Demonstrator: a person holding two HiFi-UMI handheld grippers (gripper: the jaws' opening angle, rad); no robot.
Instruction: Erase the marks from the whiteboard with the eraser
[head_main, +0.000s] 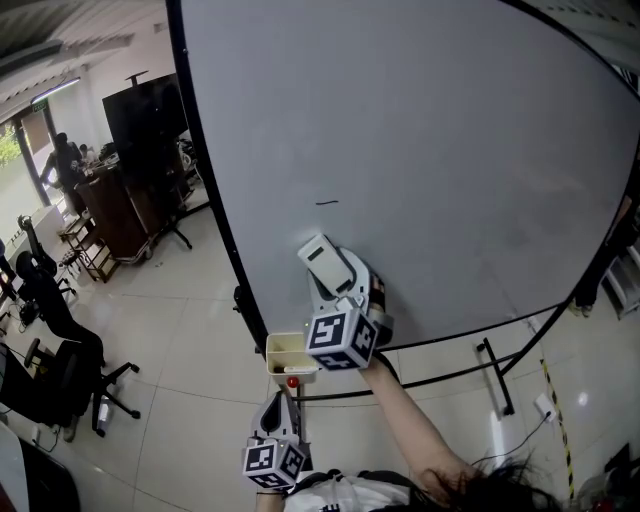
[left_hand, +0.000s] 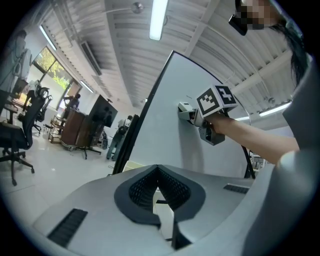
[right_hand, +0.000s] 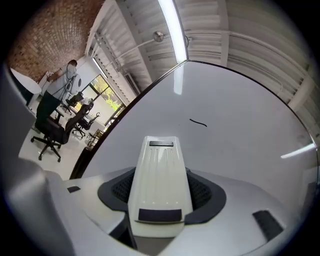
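Note:
The whiteboard (head_main: 430, 150) fills most of the head view and bears one short black mark (head_main: 327, 203). Below that mark, my right gripper (head_main: 335, 285) is shut on a white eraser (head_main: 325, 260), whose front end is at the board. In the right gripper view the eraser (right_hand: 160, 175) sits between the jaws and the mark (right_hand: 198, 122) lies ahead, up and to the right. My left gripper (head_main: 281, 402) hangs low near the board's bottom corner, shut with nothing in it. The left gripper view shows its pads (left_hand: 145, 187) meeting, and the right gripper (left_hand: 202, 117) at the board.
A small cream tray (head_main: 272, 352) with a red-capped marker (head_main: 292, 381) hangs at the board's lower left corner. The board's black stand feet (head_main: 497, 378) rest on the tiled floor. Office chairs (head_main: 55, 350), a dark screen on a stand (head_main: 150, 120) and people stand far left.

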